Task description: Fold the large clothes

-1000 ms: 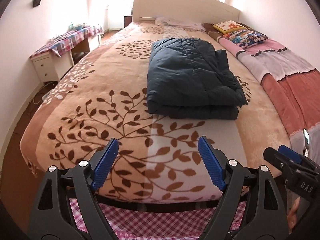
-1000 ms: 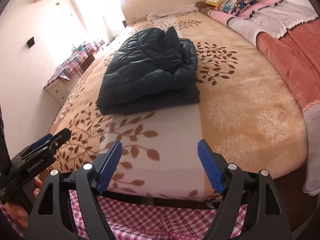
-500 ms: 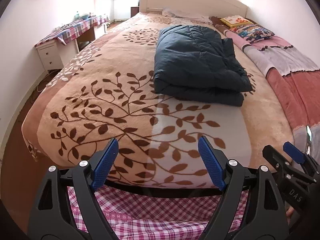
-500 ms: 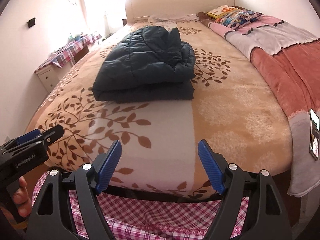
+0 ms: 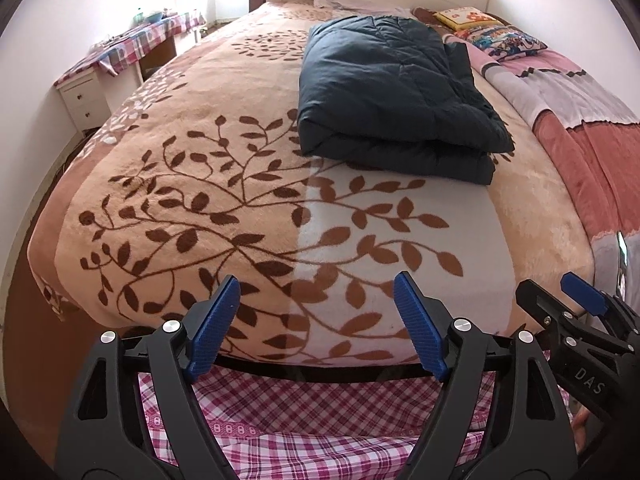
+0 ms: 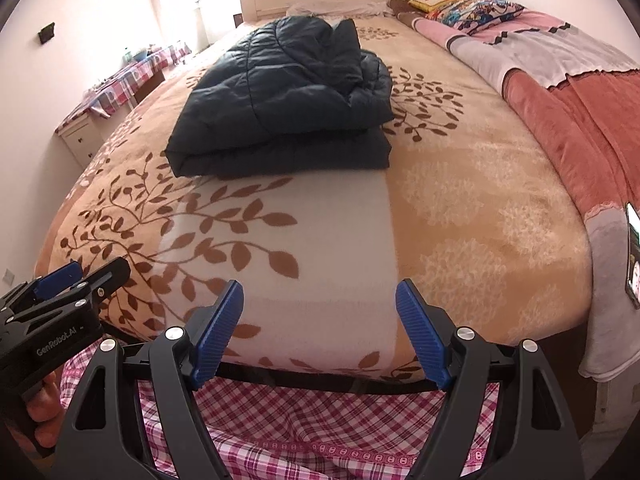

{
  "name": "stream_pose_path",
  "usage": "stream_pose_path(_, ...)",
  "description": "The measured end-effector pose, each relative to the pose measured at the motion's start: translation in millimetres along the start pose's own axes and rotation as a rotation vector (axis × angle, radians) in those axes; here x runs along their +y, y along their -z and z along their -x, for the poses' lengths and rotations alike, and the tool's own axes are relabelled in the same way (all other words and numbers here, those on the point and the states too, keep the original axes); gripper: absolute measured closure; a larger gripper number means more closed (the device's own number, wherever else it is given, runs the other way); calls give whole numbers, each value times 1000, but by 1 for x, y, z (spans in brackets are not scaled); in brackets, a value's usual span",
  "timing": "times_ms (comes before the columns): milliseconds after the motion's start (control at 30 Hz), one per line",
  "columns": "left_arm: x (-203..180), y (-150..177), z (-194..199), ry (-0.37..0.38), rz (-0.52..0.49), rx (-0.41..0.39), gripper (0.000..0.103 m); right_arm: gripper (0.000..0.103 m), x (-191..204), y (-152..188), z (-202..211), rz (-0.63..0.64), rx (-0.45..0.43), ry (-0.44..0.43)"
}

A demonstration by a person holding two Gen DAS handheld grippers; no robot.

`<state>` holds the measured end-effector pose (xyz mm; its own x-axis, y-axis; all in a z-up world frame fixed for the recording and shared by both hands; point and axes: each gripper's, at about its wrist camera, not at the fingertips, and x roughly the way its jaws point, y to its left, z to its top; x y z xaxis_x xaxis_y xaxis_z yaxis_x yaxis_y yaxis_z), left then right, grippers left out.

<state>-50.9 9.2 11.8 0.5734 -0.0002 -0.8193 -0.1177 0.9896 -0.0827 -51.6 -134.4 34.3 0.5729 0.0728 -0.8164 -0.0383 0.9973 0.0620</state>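
Observation:
A dark navy quilted jacket (image 5: 396, 96) lies folded into a thick rectangle on the middle of the bed; it also shows in the right wrist view (image 6: 288, 92). My left gripper (image 5: 318, 324) is open and empty at the foot of the bed, well short of the jacket. My right gripper (image 6: 320, 332) is open and empty beside it, also at the foot edge. Each gripper shows in the other's view: the right one (image 5: 576, 328) at the lower right, the left one (image 6: 68, 292) at the lower left.
The bed has a tan blanket with brown leaf print (image 5: 248, 200) and a pink and grey blanket (image 6: 560, 92) along its right side. Pillows (image 5: 492, 32) lie by the headboard. A white bedside cabinet (image 5: 84, 96) stands left. A phone (image 6: 632, 256) lies at the bed's right edge.
Both grippers have moved in and lower toward the foot of the bed, so the folded jacket looks nearer. Both stay open and the jacket has not moved.

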Motion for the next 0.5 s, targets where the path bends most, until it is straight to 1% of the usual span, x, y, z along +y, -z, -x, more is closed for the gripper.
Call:
stream_pose_path(267,-1,0,-9,7,-2,18,28,26,6,2,-13,19,35,-8)
stream_pose_path(500,-7,0,-14,10,-19,34,28,26,0,3,-21,-3,63,-18)
